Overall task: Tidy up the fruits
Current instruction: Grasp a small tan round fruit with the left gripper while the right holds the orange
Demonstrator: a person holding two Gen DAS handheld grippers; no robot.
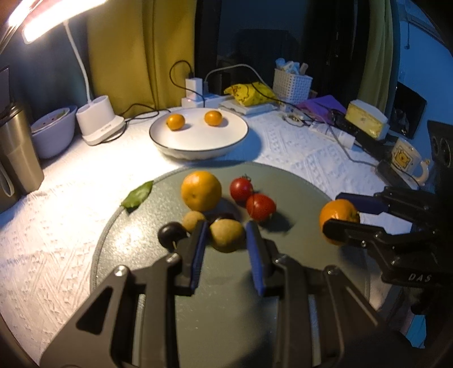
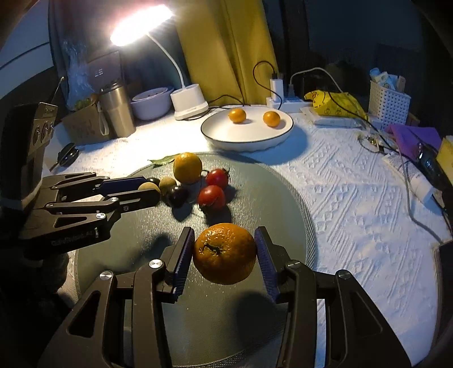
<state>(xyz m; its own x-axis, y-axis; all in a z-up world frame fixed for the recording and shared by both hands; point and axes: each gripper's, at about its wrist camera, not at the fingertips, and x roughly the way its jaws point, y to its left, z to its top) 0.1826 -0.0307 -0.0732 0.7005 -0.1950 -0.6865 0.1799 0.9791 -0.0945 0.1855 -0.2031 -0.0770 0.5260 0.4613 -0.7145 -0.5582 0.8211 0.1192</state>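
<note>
Two small oranges (image 2: 237, 115) sit on the white plate (image 2: 226, 136) upper centre, while our right hand-held gripper (image 2: 225, 254) brackets a big orange (image 2: 225, 253) and our left hand-held gripper (image 1: 226, 237) straddles a brown fruit (image 1: 226, 235), neither visibly clamped, with several fruits left on the grey mat (image 2: 269, 198).

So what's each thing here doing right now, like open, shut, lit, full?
Left gripper: open around a brownish fruit.
Right gripper: closed on an orange.
Desk lamp: lit.
White plate: holds two small oranges.
Chargers: plugged in.
</note>
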